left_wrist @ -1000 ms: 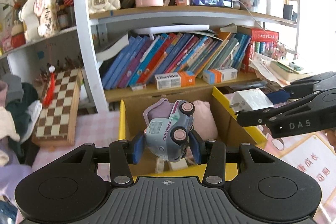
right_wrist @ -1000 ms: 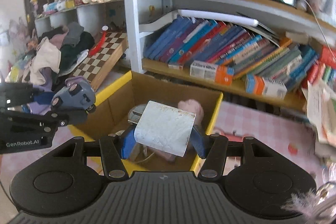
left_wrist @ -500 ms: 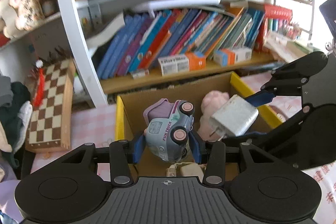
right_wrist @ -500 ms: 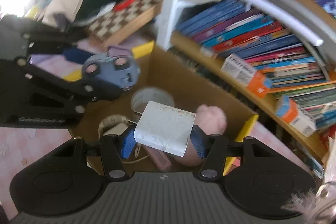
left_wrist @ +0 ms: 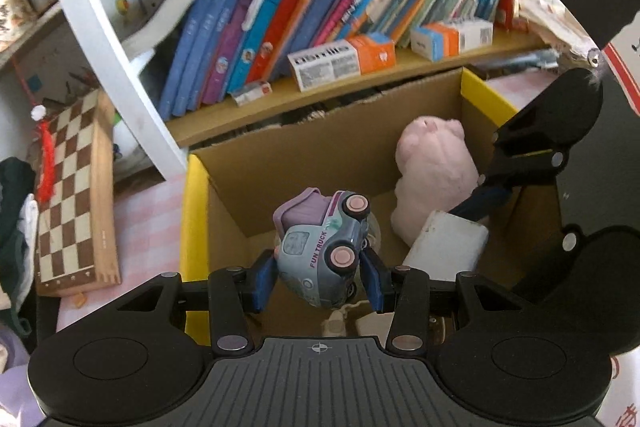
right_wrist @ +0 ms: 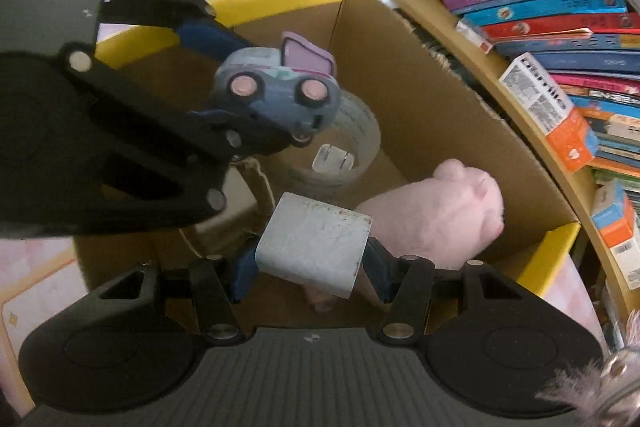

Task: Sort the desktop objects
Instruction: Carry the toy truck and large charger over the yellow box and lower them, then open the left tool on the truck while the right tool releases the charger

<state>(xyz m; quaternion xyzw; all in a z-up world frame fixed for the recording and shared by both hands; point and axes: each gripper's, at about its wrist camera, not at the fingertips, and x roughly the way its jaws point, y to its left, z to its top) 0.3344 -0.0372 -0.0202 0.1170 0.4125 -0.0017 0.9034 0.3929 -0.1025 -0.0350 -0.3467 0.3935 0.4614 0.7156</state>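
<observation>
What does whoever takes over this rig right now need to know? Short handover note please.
Left gripper: shut on the toy truck, held over the cardboard box.
Right gripper: shut on the white charger block, also above the box.
In the box: pink plush toy, roll of clear tape, a white plug inside the tape roll.
Done: both items picked and carried over the box.
Left: lower and release both, probably clear of the plush. The chessboard lies outside the box.
</observation>
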